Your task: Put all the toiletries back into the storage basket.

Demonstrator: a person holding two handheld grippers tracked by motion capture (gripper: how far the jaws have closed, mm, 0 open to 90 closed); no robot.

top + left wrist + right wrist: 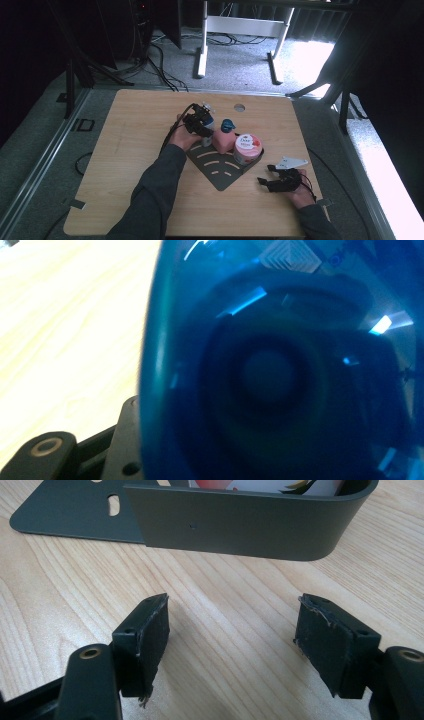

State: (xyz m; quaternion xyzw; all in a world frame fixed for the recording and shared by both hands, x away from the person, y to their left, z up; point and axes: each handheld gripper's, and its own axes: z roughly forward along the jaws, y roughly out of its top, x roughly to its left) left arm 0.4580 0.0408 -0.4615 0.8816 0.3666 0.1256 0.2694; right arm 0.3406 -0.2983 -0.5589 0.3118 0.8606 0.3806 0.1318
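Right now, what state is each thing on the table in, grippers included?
Blue bottle: held in the left gripper, at the rack's back corner.
Pink bottle: upright on the rack, cap on.
Dove jar: upright on the rack, lid on.
Rack: flat on the table.
Right gripper: open, empty, beside the rack.

Seen from above, the person's left forearm (160,185), in a dark sleeve, reached forward and slightly right from the bottom edge, the left hand (183,139) wrapped around the left gripper (200,125), its cable looping back over the wrist. The jaws stood part-way closed around something held close against the lens in the left gripper view. The right hand (298,192) lay low at the near right, gripping the right gripper (266,174), which pointed left and a little away from the person. In the right gripper view its two black pads (152,640) stood wide apart, nothing between them.
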